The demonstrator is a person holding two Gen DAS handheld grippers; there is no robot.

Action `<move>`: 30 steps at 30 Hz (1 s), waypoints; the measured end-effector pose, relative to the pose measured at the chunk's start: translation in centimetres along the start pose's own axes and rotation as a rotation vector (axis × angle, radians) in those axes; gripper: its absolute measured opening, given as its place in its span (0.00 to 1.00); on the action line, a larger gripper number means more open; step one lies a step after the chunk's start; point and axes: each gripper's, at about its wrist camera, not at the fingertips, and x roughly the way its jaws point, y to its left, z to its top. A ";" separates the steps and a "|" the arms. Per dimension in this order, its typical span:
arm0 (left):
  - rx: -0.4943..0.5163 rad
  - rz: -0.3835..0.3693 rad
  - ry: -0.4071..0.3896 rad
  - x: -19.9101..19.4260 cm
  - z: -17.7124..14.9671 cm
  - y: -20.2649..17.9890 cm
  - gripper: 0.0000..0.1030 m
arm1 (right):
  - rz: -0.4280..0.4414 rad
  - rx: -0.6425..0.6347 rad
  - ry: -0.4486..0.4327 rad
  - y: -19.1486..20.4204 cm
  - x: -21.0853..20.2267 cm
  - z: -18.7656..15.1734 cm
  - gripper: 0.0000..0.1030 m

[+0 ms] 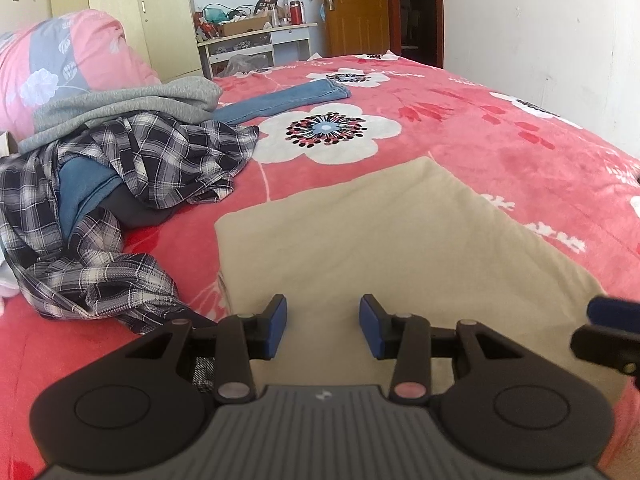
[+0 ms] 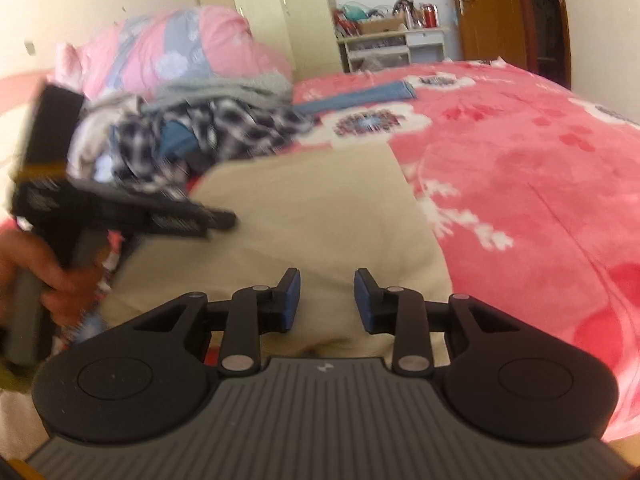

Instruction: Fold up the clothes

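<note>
Nearest to the lens, the left hand-held gripper hangs over the near part of a folded beige cloth garment, its blue-padded fingers spread apart with nothing between them. Alongside, the right hand-held gripper is likewise parted and empty above the same beige piece, which lies flat on a pink floral fleece bed cover. From the right wrist view a person's hand grips the left tool's handle, blurred. Just left of the beige garment sits a loose heap of unfolded clothes: a black-and-white plaid shirt draped over a blue item, with a grey knit sweater on top. Beyond it, blue denim jeans stretch across the bed. Farther back stand a pink-and-grey flowered quilt bundle, a cluttered white shelf unit and a brown wooden door.
</note>
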 end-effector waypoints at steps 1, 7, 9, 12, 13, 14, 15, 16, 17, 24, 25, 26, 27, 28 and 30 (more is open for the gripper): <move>-0.002 -0.001 0.002 0.0 0.0 0.0 0.41 | -0.002 -0.021 -0.005 0.3 0.0 0.0 0.28; -0.002 0.004 0.004 0.0 0.0 -0.1 0.41 | -0.031 -0.003 0.045 0.0 0.7 -0.6 0.29; -0.001 0.002 0.006 0.0 0.0 -0.1 0.41 | 0.008 -0.006 0.000 0.5 -0.2 -0.1 0.29; -0.002 -0.001 0.003 0.0 -0.1 0.0 0.41 | 0.076 -0.018 -0.035 1.2 -0.5 -0.3 0.28; -0.001 -0.002 0.003 0.0 -0.1 0.1 0.41 | 0.073 -0.025 -0.025 1.3 -0.2 -0.6 0.28; 0.002 -0.002 0.002 0.0 -0.1 0.1 0.41 | 0.069 -0.031 -0.015 1.4 0.1 -0.9 0.28; 0.007 -0.003 0.000 0.0 -0.1 0.0 0.41 | 0.066 -0.038 -0.006 1.6 0.3 -1.2 0.28; 0.009 -0.005 -0.002 -0.1 -0.1 0.1 0.41 | 0.062 -0.044 0.004 1.7 0.6 -1.5 0.28; 0.007 -0.009 -0.002 -0.2 -0.1 0.2 0.41 | 0.059 -0.051 0.014 1.8 0.9 -1.8 0.28; -0.010 0.005 -0.045 -2.8 -0.2 0.8 0.41 | 0.065 -0.065 0.019 1.7 1.0 -2.7 0.28; -0.008 0.011 -0.049 -3.1 -0.2 0.8 0.42 | 0.065 -0.065 0.017 1.7 0.9 -2.9 0.28; -0.010 0.016 -0.051 -3.4 -0.2 1.0 0.42 | 0.064 -0.069 0.014 1.7 0.8 -2.9 0.28; -0.019 0.018 -0.047 -3.6 -0.2 1.2 0.43 | 0.065 -0.072 0.012 1.7 0.9 -2.9 0.28; -0.035 0.019 -0.038 -3.7 -0.2 1.5 0.43 | 0.066 -0.072 0.011 1.8 1.1 -2.8 0.28; -0.076 0.016 -0.013 -4.0 -0.2 2.3 0.45 | 0.074 -0.066 0.013 1.7 1.0 -2.7 0.28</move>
